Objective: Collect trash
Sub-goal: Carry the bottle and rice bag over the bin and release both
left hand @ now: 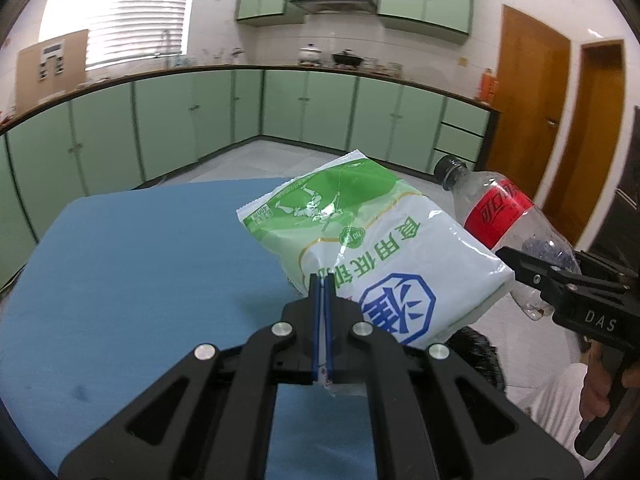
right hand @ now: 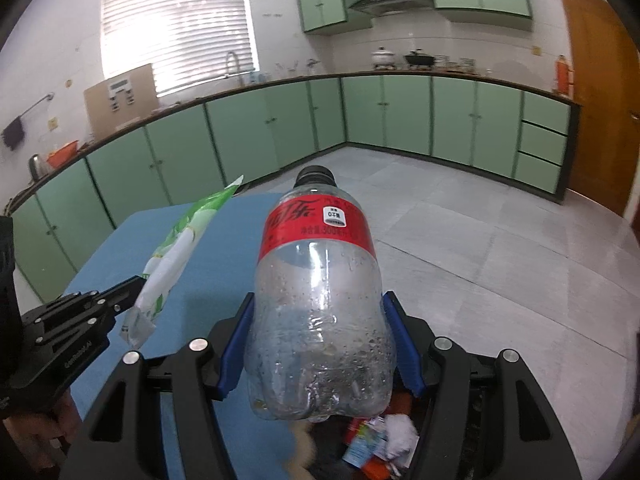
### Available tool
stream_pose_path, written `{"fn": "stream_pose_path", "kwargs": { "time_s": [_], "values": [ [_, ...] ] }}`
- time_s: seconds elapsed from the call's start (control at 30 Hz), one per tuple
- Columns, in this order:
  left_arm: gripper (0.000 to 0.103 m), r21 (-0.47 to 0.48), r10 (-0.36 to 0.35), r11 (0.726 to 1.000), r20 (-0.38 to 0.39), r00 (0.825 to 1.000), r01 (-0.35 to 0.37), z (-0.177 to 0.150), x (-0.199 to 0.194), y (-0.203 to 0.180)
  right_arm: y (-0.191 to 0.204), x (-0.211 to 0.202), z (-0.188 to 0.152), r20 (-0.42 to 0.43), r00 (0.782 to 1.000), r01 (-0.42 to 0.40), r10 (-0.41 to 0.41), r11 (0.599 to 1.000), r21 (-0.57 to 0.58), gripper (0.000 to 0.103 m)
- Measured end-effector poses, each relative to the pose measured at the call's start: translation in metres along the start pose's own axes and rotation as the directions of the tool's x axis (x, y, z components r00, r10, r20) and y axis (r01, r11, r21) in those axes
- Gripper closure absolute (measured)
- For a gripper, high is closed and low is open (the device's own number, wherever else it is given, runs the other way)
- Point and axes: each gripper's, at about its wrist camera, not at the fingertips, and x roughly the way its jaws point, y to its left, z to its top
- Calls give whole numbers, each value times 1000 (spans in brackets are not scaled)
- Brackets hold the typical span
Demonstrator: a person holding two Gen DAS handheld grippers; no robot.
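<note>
Spanning the lower left of both views, blue table [left hand: 140, 264], bare where visible; plastic bottle [right hand: 316, 300] at centre of right wrist view, clamped across its body by right gripper [right hand: 318, 340], neck toward 12 o'clock; white-green bag [left hand: 360, 248] pinched at its lower edge by left gripper [left hand: 323, 300], jaws together, bag fanning toward 1 o'clock; bin contents [right hand: 376, 440] at 6 o'clock under the bottle. Judgement: both items lifted, release into the bin remains.
</note>
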Motion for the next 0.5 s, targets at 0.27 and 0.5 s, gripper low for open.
{"fn": "stream_pose_path", "kwargs": {
  "time_s": [0.27,0.5],
  "values": [
    [102,56,-107,993,-24,994,108,-14,20,-68,-50,-32,-17,-2,994,106,-106,993,52,41],
    [102,86,-171,981,-46,984,174,-29,34,-115,-88,-52,-34,-15,985,172,-171,980,96,41]
  ]
}}
